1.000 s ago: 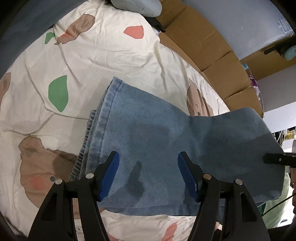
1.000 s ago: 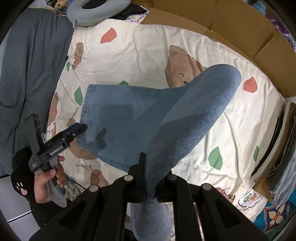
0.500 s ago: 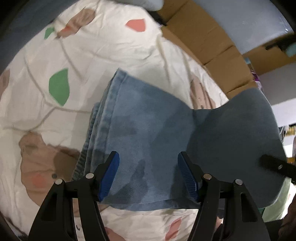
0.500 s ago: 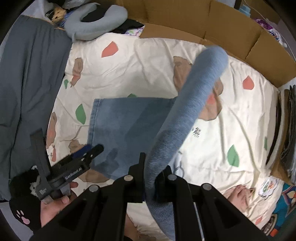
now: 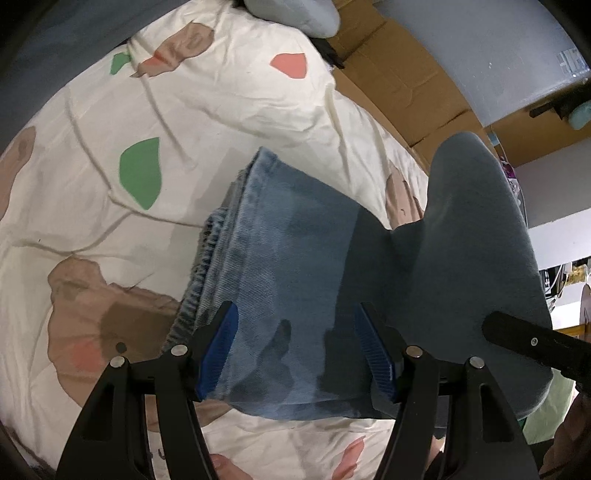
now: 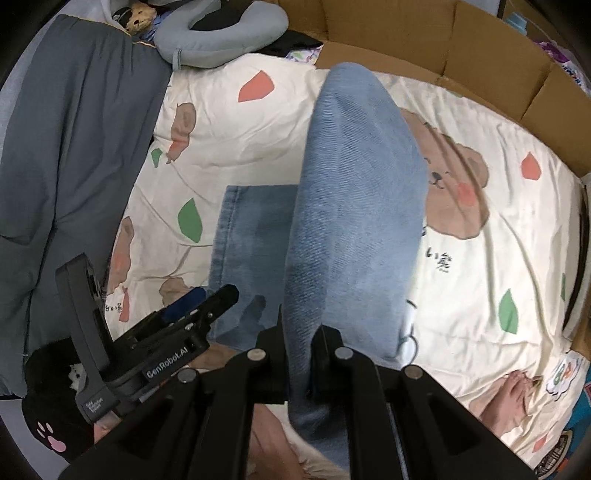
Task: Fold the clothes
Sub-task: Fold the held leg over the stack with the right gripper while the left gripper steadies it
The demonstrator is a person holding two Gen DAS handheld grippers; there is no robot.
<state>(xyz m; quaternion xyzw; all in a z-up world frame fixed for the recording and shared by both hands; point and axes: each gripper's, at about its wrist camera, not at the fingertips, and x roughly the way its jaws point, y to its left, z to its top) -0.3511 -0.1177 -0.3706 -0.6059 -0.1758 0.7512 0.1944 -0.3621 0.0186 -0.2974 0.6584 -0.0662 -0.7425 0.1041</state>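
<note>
Left wrist view, left to right. A cream quilt printed with brown bears and green and coral patches covers the bed. On it lie the jeans, pale blue denim, with the hem edge toward the far left and stacked layers showing along that edge. The left gripper hangs just above the near part of the denim; its blue-padded fingers stand wide apart with nothing pinched between them. Further right, the other end of the jeans rises off the quilt in a broad lifted fold. At the right edge one black finger of the right gripper meets that raised cloth. Cardboard lines the far side of the bed.

Right wrist view, left to right. A grey blanket lies at the left, a grey neck pillow above it. The left gripper appears at lower left, held in a hand, over the flat part of the jeans. At centre the right gripper is closed tightly on the lifted denim, which arches up and away over the quilt.
</note>
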